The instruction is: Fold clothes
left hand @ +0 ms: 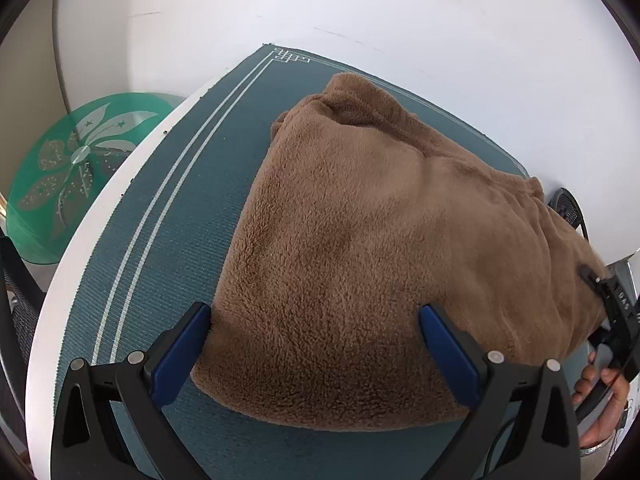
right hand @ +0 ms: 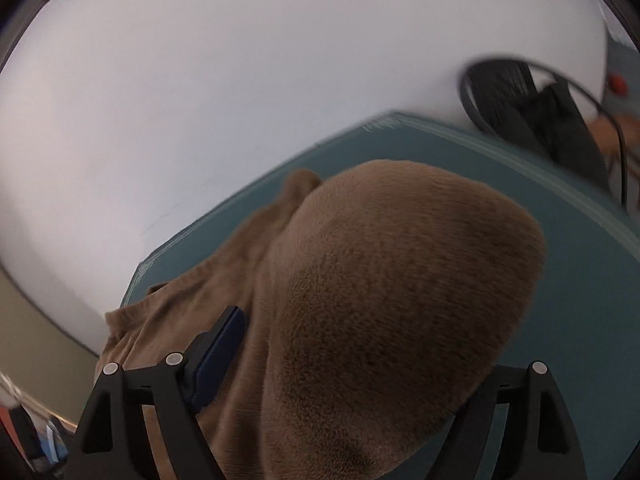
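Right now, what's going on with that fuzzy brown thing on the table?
A person is folding a brown fleece garment on a teal mat, holding a gripper in each hand. The left gripper hangs with its jaws open over the garment's near edge. The right gripper has its jaws wide, with a bunched fold of fleece between them; whether they pinch it isn't clear.

Brown fleece garment on teal mat (white-lined border).
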